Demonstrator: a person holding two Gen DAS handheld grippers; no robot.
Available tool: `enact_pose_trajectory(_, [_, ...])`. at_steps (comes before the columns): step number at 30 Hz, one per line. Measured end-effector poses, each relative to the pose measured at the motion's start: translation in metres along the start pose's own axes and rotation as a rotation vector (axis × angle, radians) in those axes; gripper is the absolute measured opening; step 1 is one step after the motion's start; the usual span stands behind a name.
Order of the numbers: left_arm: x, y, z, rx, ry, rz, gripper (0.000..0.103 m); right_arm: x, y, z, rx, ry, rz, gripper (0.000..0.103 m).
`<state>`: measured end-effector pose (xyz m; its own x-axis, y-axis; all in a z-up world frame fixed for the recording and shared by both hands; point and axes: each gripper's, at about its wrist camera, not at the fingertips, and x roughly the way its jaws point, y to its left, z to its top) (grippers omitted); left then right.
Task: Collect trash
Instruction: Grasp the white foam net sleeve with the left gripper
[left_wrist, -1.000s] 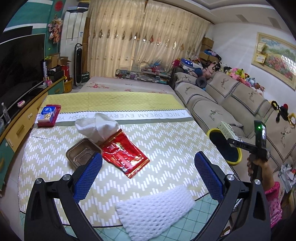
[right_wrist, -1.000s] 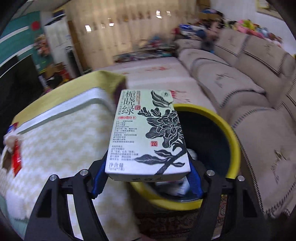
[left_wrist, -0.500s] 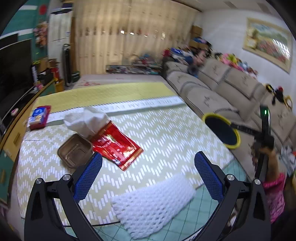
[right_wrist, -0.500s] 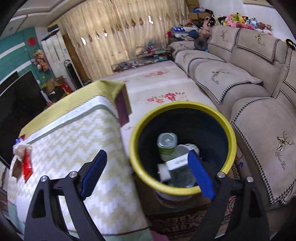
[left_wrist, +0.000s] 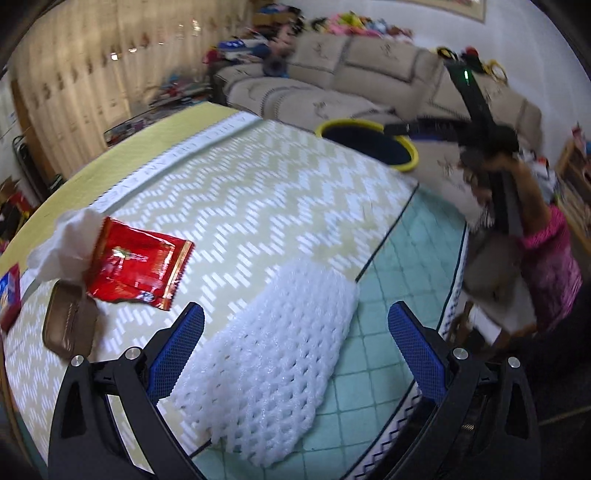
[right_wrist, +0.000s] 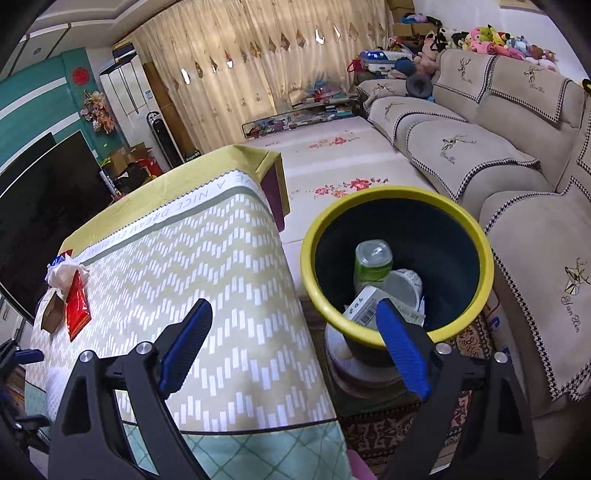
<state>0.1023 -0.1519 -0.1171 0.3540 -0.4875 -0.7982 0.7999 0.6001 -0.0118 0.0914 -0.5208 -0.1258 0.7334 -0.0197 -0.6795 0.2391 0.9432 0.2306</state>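
The yellow-rimmed bin (right_wrist: 397, 258) beside the desk (left_wrist: 258, 177) already holds a white carton (right_wrist: 364, 304), a green bottle and a cup. The right hand-held gripper (right_wrist: 291, 347) has just been opening; nothing sits between its jaws. Left on the desk: foam net sleeve (left_wrist: 273, 362), red wrapper (left_wrist: 138, 267), tissue, brown tray. The left hand-held gripper (left_wrist: 295, 354) gapes over the sleeve, whose long axis runs from near-left to far-right
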Motion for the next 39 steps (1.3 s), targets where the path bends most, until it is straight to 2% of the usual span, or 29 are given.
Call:
enact_pose_trajectory(10, [0.034,0.001,-0.001,0.085,0.101,-0.016,0.098,-0.004,-0.003,-0.007,0.015,0.004,0.000,0.085])
enact_pose_trajectory(12, [0.035,-0.001,-0.002,0.098,0.106,-0.008,0.095,-0.004,-0.004,-0.008,0.020,0.005,0.002,0.085])
enact_pose_trajectory(15, [0.038,-0.001,-0.003,0.096,0.119,0.017,0.087,-0.005,-0.005,-0.008,0.024,0.005,0.008,0.085])
enact_pose_trajectory(21, [0.035,0.000,-0.004,0.075,0.113,0.019,0.069,-0.008,-0.005,-0.010,0.029,0.001,0.019,0.085])
enact_pose_trajectory(24, [0.032,-0.004,-0.004,0.069,0.105,0.019,0.056,-0.010,-0.007,-0.012,0.038,-0.003,0.024,0.085])
enact_pose_trajectory(26, [0.030,-0.005,-0.002,0.059,0.095,0.021,0.043,-0.012,-0.010,-0.013,0.047,-0.004,0.026,0.085])
enact_pose_trajectory(29, [0.025,-0.006,0.004,0.034,0.069,0.015,0.031,-0.013,-0.013,-0.015,0.057,-0.006,0.029,0.085])
enact_pose_trajectory(35, [0.015,-0.009,0.032,-0.003,0.020,-0.008,0.029,-0.024,-0.022,-0.020,0.072,-0.029,0.014,0.085])
enact_pose_trajectory(39, [0.023,-0.020,0.064,0.030,0.014,-0.023,0.029,-0.035,-0.033,-0.021,0.089,-0.054,-0.012,0.085])
